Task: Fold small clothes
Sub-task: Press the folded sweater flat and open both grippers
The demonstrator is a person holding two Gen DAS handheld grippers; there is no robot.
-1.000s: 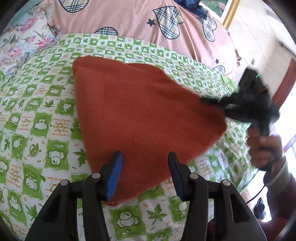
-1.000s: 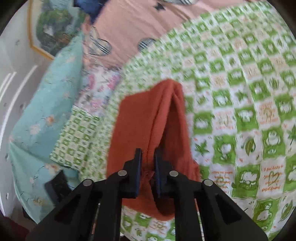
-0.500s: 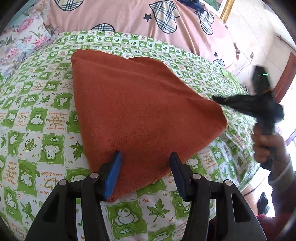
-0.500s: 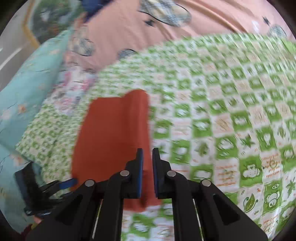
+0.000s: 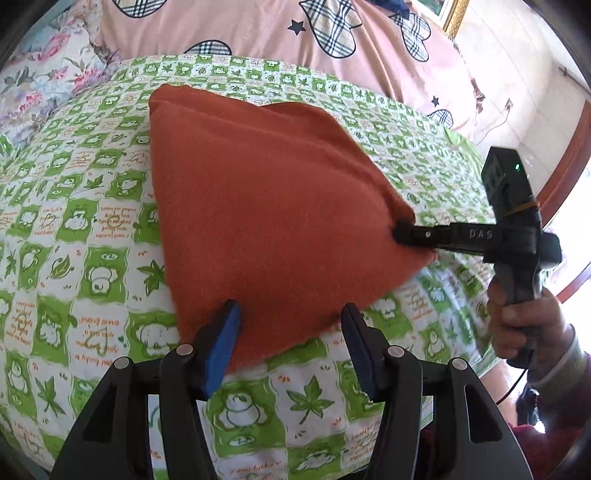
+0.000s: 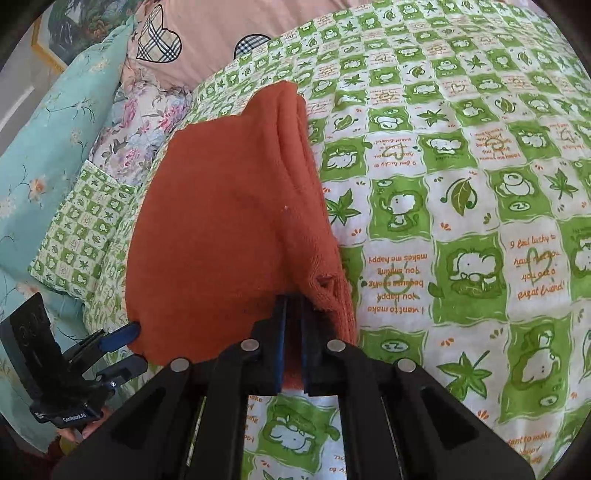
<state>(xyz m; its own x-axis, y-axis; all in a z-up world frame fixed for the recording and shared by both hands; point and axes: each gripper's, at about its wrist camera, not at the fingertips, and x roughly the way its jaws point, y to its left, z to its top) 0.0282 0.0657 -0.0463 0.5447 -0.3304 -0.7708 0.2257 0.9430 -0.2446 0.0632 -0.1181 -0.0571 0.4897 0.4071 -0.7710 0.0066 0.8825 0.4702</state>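
Left wrist view: an orange-brown cloth (image 5: 266,206) lies folded on the bed's green-and-white checked sheet (image 5: 74,236), with a pink heart-print quilt (image 5: 258,33) behind it at the far side. The left gripper (image 5: 291,328) straddles the cloth's near corner; its jaws have just been opening and now stand about half apart, the blue pads clear of the fabric, so it holds nothing. At the right, the right gripper (image 5: 400,234) bites the cloth's right corner, with a person's hand (image 5: 524,321) on its handle.

Right wrist view: the right gripper (image 6: 293,314) has just been closing and is now clamped tight on the cloth (image 6: 221,236) at its near edge, where several layers bunch along the right side. A floral pillow (image 6: 140,125) and a teal pillow (image 6: 44,140) lie at the far left, and the left gripper (image 6: 125,349) sits at the cloth's left corner.

Progress, as I judge it: the cloth already looks doubled over at least once, its edges roughly matched. What seems left is one more fold, carrying the pinched corner across, then smoothing the stack flat.
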